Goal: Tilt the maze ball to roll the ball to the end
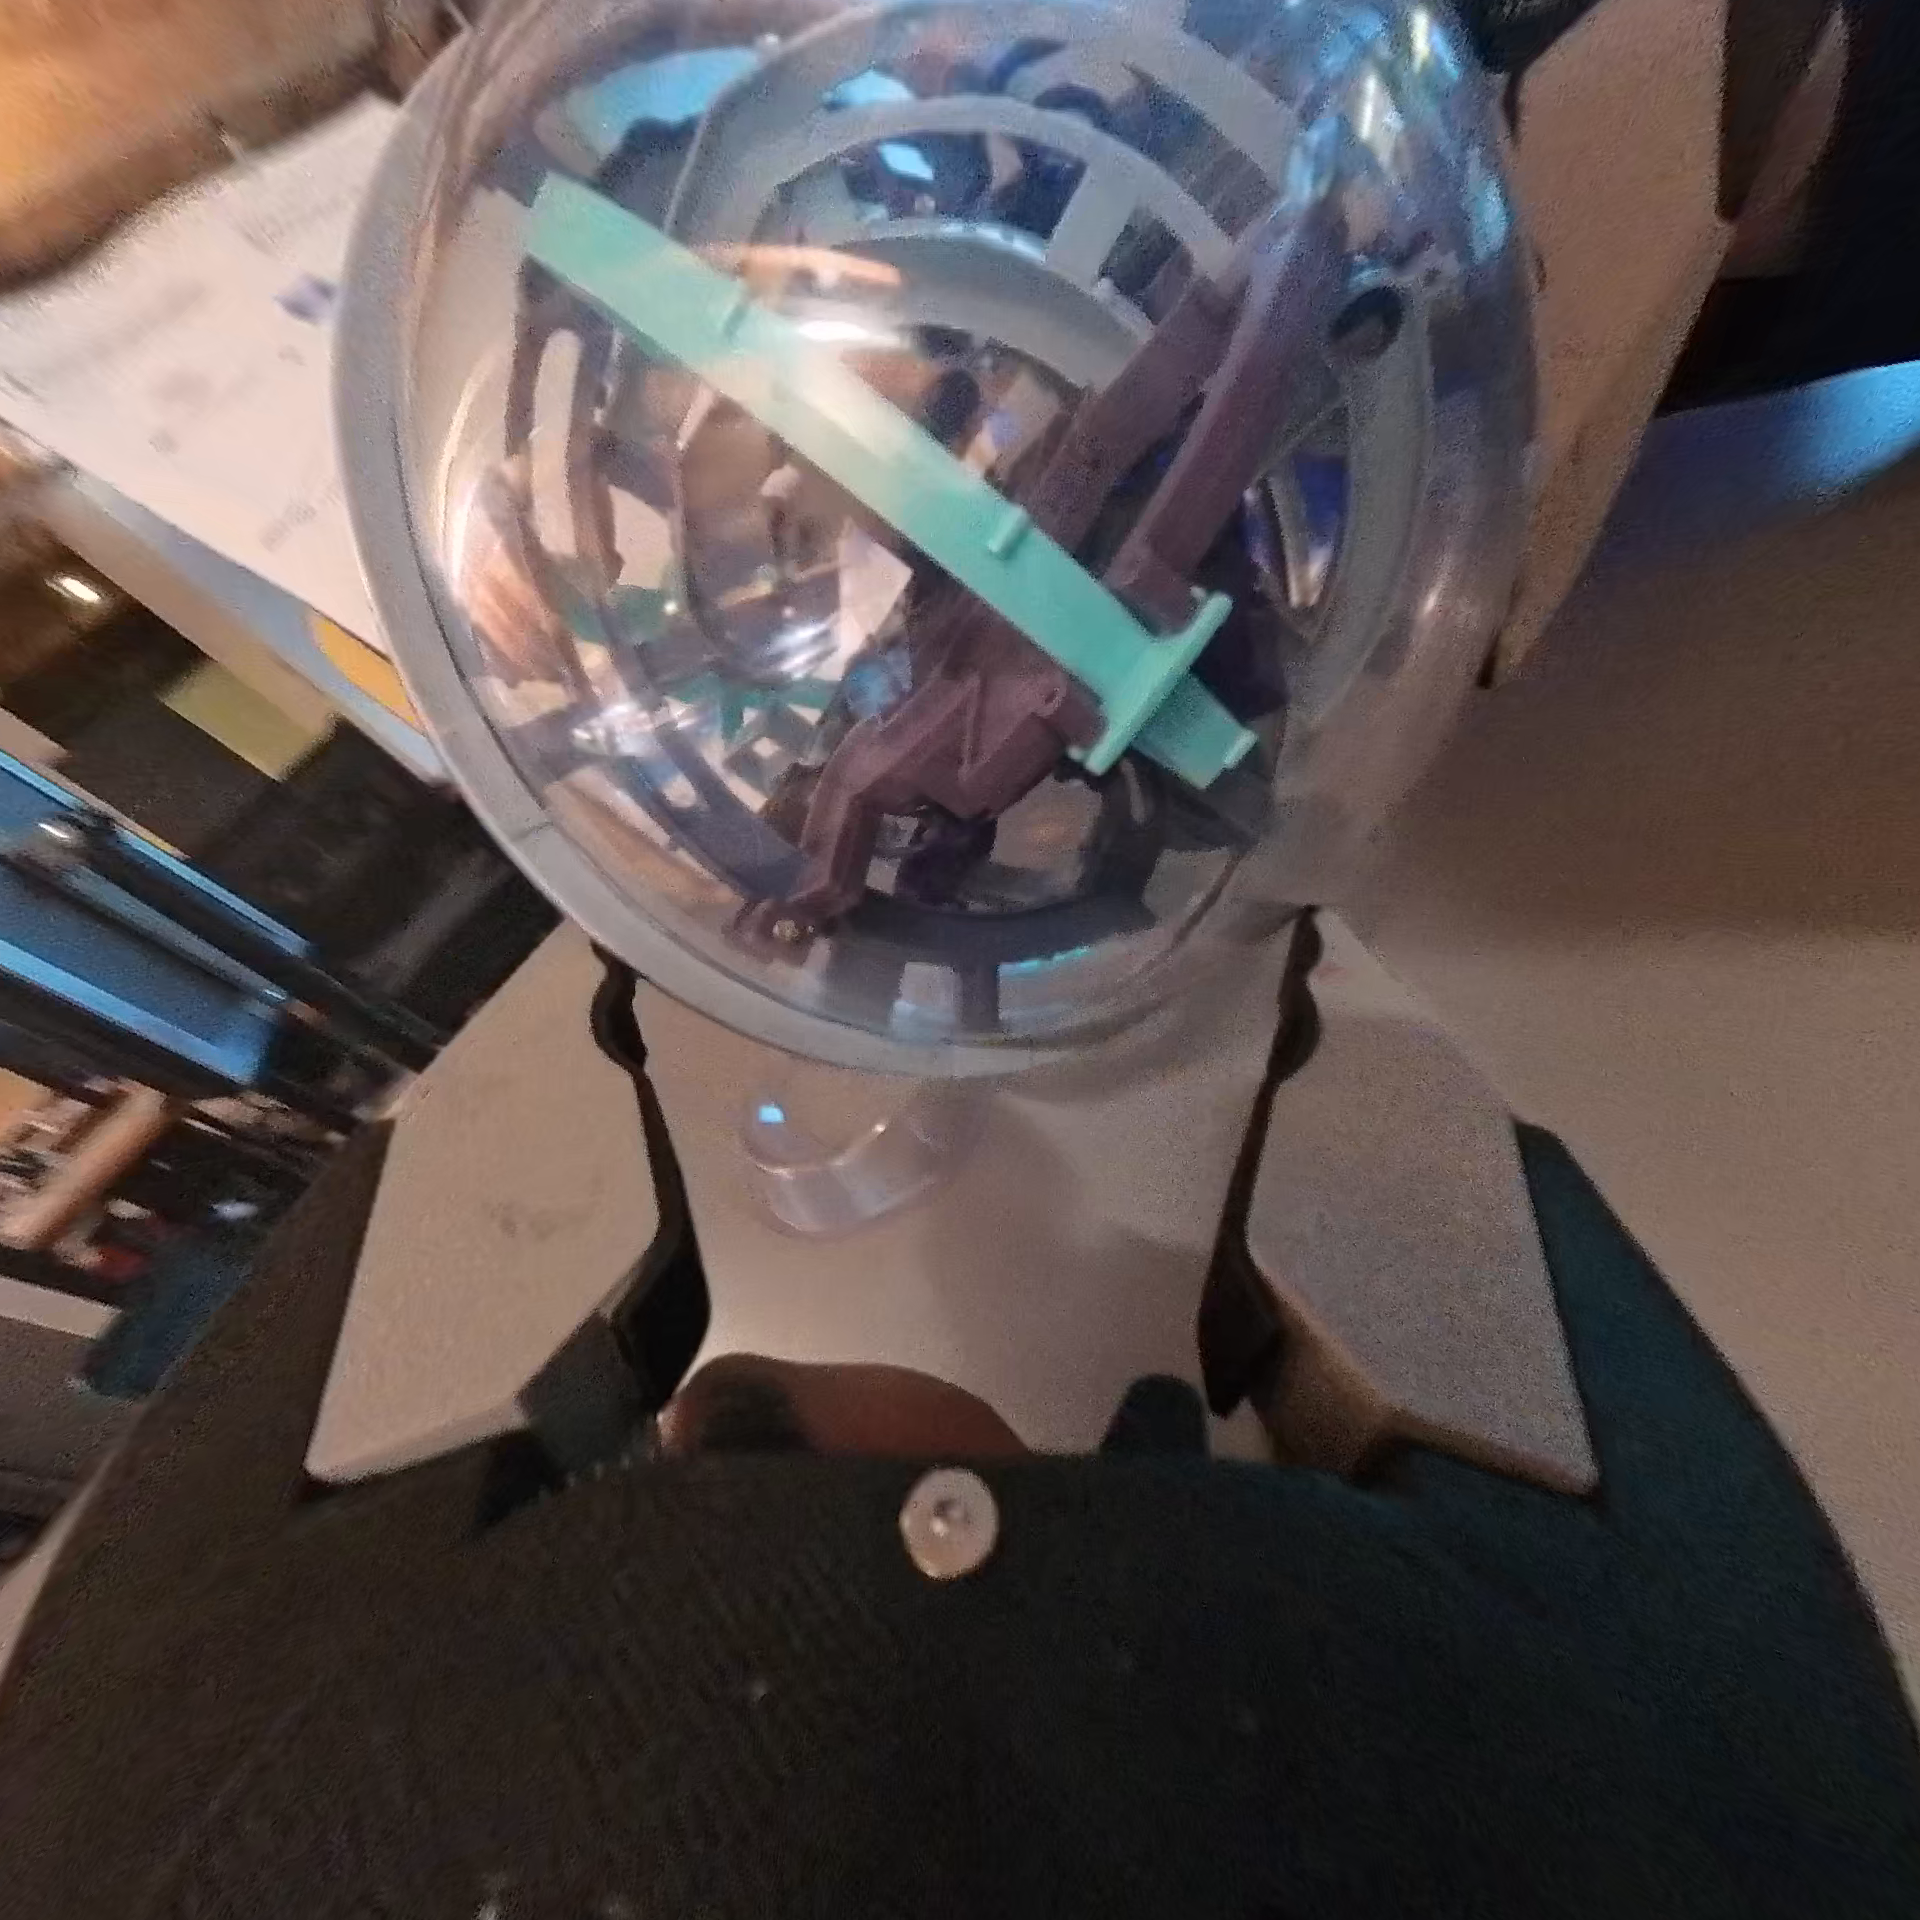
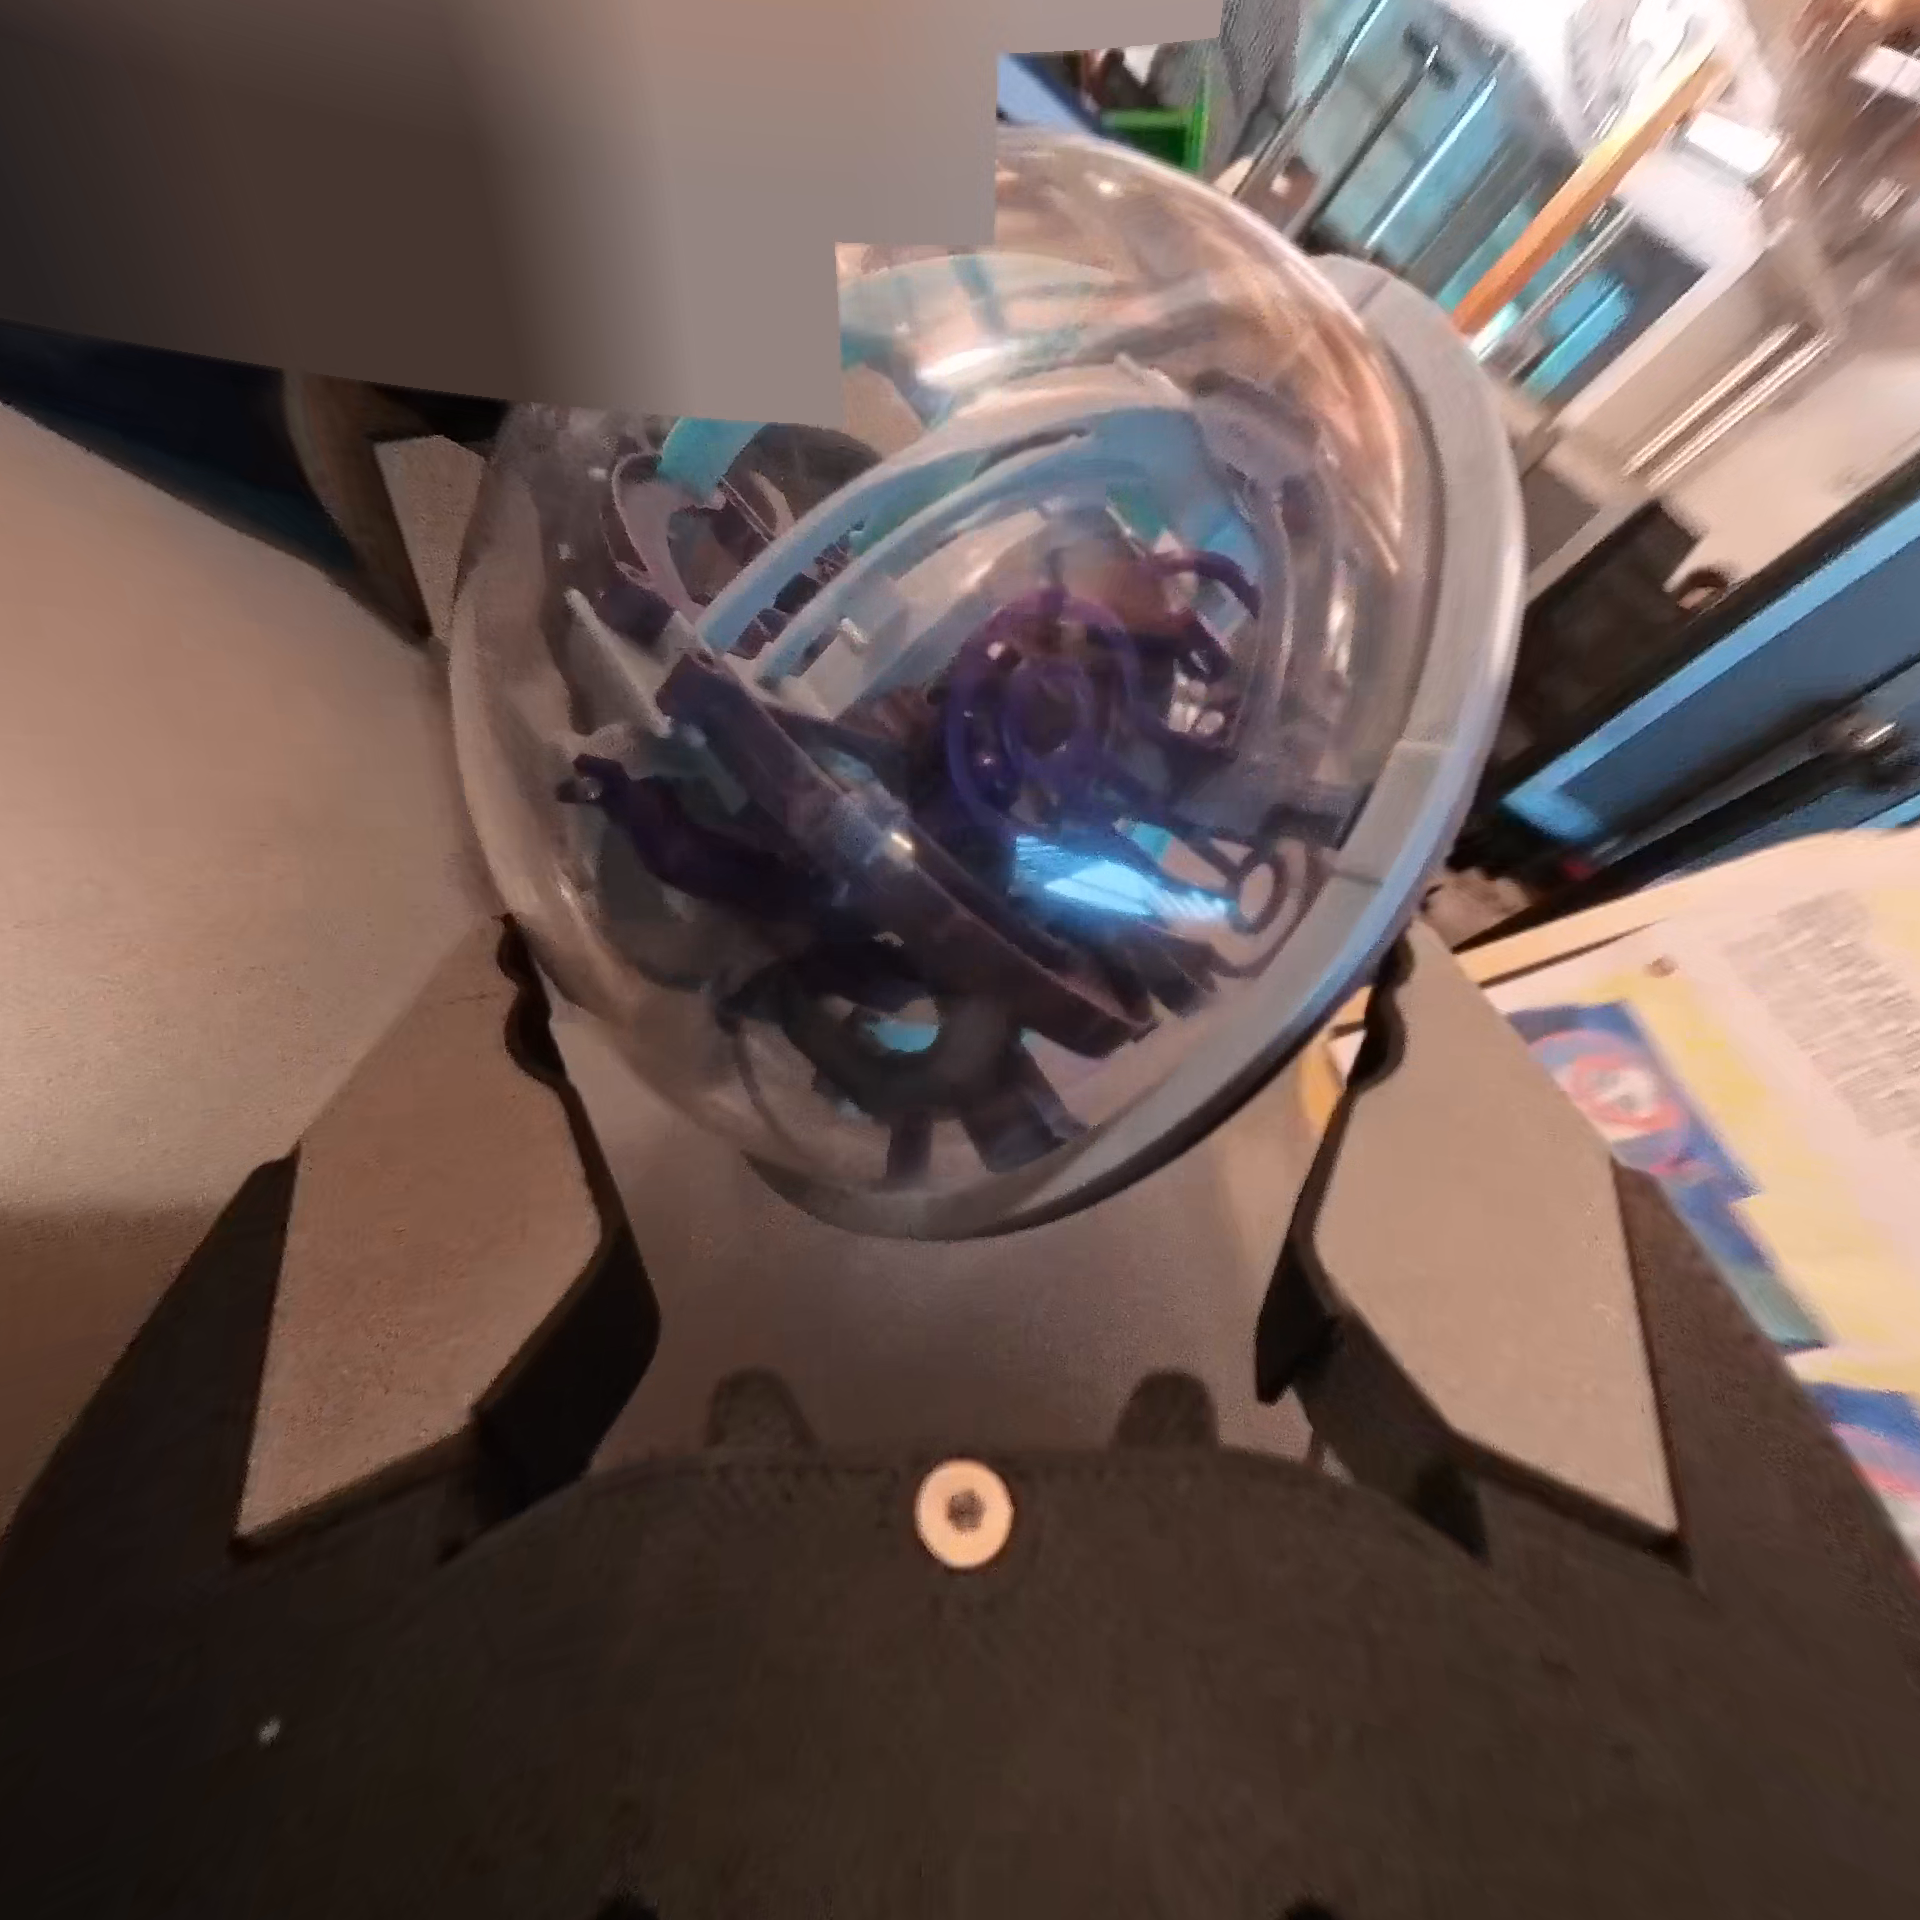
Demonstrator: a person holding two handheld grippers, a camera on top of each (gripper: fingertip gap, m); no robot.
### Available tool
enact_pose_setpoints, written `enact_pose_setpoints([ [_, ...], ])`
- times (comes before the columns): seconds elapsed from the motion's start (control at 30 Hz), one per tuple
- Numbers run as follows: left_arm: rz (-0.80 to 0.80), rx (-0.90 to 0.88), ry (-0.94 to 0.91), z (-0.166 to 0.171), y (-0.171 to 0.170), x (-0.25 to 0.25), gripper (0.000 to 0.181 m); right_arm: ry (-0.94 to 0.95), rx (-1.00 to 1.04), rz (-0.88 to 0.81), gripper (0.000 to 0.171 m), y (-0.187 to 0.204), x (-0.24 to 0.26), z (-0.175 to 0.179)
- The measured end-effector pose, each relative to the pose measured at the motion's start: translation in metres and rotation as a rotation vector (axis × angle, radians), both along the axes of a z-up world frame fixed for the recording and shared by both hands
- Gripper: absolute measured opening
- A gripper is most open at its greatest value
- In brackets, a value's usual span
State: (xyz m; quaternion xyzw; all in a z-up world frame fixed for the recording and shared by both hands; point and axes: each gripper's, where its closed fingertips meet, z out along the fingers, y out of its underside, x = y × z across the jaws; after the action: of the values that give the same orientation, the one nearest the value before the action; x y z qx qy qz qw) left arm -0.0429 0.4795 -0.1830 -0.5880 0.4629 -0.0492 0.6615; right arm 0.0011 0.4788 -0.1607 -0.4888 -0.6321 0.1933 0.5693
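The maze ball (image 1: 914,499) is a clear plastic sphere with a grey seam ring and teal, grey and purple tracks inside. It is held in the air, tilted, between my two grippers. My left gripper (image 1: 956,951) is shut on its lower part, with the fingertips hidden behind the shell. My right gripper (image 2: 951,961) is shut on the maze ball (image 2: 987,727) from the other side. A right gripper finger (image 1: 1579,364) shows at the upper right in the left wrist view. I cannot pick out the small ball inside with certainty.
A clear plastic stand (image 1: 831,1174) sits on the pale table (image 1: 1662,935) below the ball. Printed sheets (image 2: 1714,1039) lie on the table's edge and also show in the left wrist view (image 1: 187,343). Blue metal shelving (image 2: 1662,727) stands beyond the table.
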Motion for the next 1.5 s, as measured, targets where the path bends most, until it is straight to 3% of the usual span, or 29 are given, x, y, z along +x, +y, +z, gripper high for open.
enact_pose_setpoints([
  [0.17, -0.010, 0.108, -0.009, 0.018, -0.008, 0.000, 0.121, 0.050, 0.113, 0.025, 0.150, -0.012, -0.002, 0.019],
  [0.47, 0.001, 0.128, 0.017, 0.016, -0.007, -0.001, 0.121, 0.040, 0.109, 0.013, 0.150, -0.009, -0.003, 0.014],
  [0.7, 0.030, 0.256, 0.060, 0.024, -0.008, -0.002, 0.122, 0.025, 0.224, -0.001, 0.150, -0.010, -0.002, 0.017],
  [0.87, 0.096, 0.423, 0.128, 0.035, -0.008, -0.006, 0.121, 0.010, 0.421, -0.043, 0.150, -0.011, -0.002, 0.024],
  [1.07, 0.228, 0.704, 0.204, 0.061, -0.020, -0.012, 0.120, 0.017, 0.795, -0.129, 0.150, -0.026, 0.000, 0.048],
  [1.37, 0.309, 0.834, 0.265, 0.070, -0.025, -0.014, 0.120, 0.010, 0.904, -0.215, 0.150, -0.016, 0.002, 0.053],
  [1.5, 0.287, 0.731, 0.254, 0.062, -0.017, -0.016, 0.120, -0.003, 0.827, -0.205, 0.150, -0.011, 0.000, 0.046],
])
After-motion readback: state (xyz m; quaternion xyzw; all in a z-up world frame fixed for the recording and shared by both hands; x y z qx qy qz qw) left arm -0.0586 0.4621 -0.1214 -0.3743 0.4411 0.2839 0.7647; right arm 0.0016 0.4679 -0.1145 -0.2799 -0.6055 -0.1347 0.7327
